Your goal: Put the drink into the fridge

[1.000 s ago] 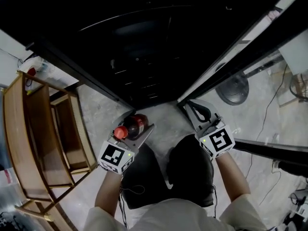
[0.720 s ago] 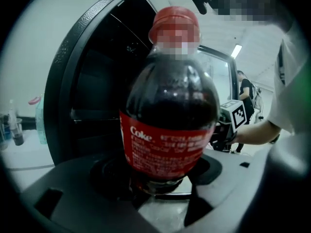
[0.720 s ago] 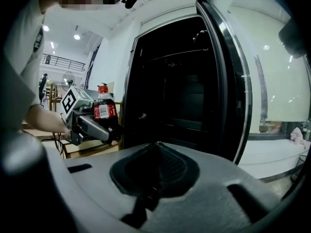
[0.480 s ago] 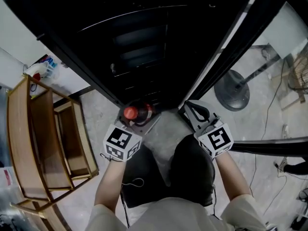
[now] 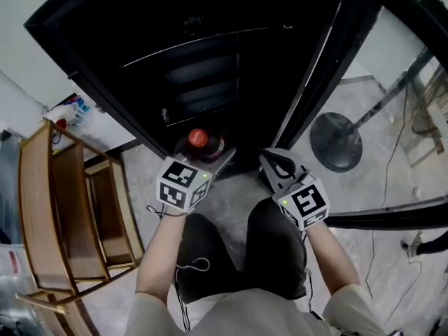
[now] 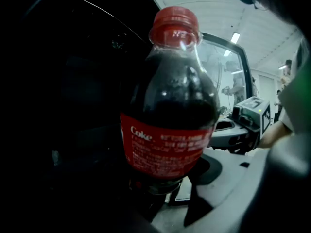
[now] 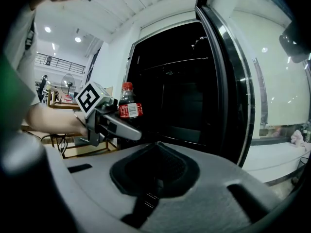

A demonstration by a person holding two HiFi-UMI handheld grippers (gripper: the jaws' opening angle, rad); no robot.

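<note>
Here we count one drink bottle (image 6: 167, 125), two tongs, two marker cubes, one black fridge (image 5: 210, 61) and one wooden rack (image 5: 56, 208). The left tongs (image 5: 204, 151) are clamped on the bottle's lower body and hold it upright, red cap (image 5: 198, 138) on top. The right tongs (image 5: 274, 165) stand just to the right of them, jaws together with nothing between. Each carries its own cube, the left cube (image 5: 183, 185) and the right cube (image 5: 303, 203). The open fridge lies straight ahead of both tongs, its door (image 5: 329, 68) swung out beyond the right tongs. The rack sits off to the left of the left tongs, and a round stand base (image 5: 337, 140) rests on the floor to the right of the right tongs.

A second ago the bottle leaned over the pale floor, short of the fridge. Now the left tongs have carried it forward to the dark opening and brought it more upright. The right tongs have barely shifted.

The red label reads "Coke" in white. We cannot read the finer print beneath it. The cubes show only black-and-white square patterns.
</note>
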